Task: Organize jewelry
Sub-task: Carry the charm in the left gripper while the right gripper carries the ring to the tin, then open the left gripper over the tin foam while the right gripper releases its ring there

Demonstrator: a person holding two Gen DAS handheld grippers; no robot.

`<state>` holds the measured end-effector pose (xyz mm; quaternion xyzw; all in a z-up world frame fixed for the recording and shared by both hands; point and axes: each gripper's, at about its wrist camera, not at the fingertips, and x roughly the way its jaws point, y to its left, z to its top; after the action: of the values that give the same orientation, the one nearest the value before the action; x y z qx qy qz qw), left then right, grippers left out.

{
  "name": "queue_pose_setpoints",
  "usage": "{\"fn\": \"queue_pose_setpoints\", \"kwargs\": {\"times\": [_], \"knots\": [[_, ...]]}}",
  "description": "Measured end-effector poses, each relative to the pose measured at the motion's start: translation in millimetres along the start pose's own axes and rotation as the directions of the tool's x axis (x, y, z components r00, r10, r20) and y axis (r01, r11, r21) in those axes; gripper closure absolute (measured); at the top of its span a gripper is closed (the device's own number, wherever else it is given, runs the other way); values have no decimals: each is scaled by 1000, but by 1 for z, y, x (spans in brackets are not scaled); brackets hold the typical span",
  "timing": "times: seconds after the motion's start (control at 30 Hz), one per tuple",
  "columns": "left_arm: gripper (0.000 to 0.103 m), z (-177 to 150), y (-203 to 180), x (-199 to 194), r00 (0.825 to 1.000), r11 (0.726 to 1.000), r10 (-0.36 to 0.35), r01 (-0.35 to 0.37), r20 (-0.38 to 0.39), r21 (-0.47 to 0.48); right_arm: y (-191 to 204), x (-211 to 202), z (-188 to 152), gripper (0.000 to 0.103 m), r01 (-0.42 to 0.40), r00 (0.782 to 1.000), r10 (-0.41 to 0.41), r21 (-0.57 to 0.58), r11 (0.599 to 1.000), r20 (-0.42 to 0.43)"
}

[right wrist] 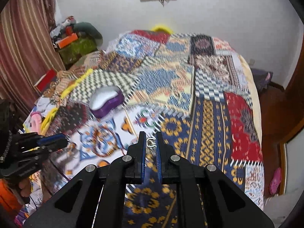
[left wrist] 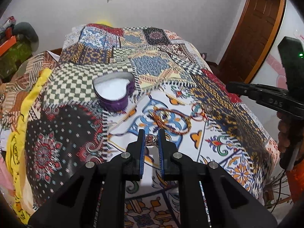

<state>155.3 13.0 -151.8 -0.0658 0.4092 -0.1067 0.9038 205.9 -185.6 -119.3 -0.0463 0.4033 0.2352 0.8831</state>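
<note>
The left gripper (left wrist: 151,138) stood at the lower centre of its own view, its jaws nearly together and clenched on one ornate ring (left wrist: 151,140) pinched between the blue pads. The right gripper (right wrist: 151,142), likewise at lower centre of its view, was clamped on one small silver ring (right wrist: 150,142) held at the fingertips, above the patchwork bedspread (right wrist: 209,114).

One purple heart-shaped box (left wrist: 114,93) with a white lining sat open on the spread, left of centre in the left view and well apart from both grippers. One red-and-gold bracelet (left wrist: 171,118) lay flat on the white patch just beyond the left gripper's tips, with what looked like a small gold piece beside it, too blurred to count surely. Two grippers, two rings, one box in all.
</note>
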Motion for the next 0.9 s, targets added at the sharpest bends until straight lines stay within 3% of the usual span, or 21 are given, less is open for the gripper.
{"fn": "queue_pose_setpoints", "kwargs": {"times": [0.43,0.73,0.9], "knots": [[92,43,35,6,996,997,66,-64,66,-36,47,28,40,94,-107,993,110,-57,993,45],[92,67,57,32,993,994,104,-103,62,-28,72,69,70,94,-139,990,140,-102,985,6],[92,76,67,53,995,996,92,-91,28,-22,75,96,82,94,-164,986,160,-89,982,-45]]}}
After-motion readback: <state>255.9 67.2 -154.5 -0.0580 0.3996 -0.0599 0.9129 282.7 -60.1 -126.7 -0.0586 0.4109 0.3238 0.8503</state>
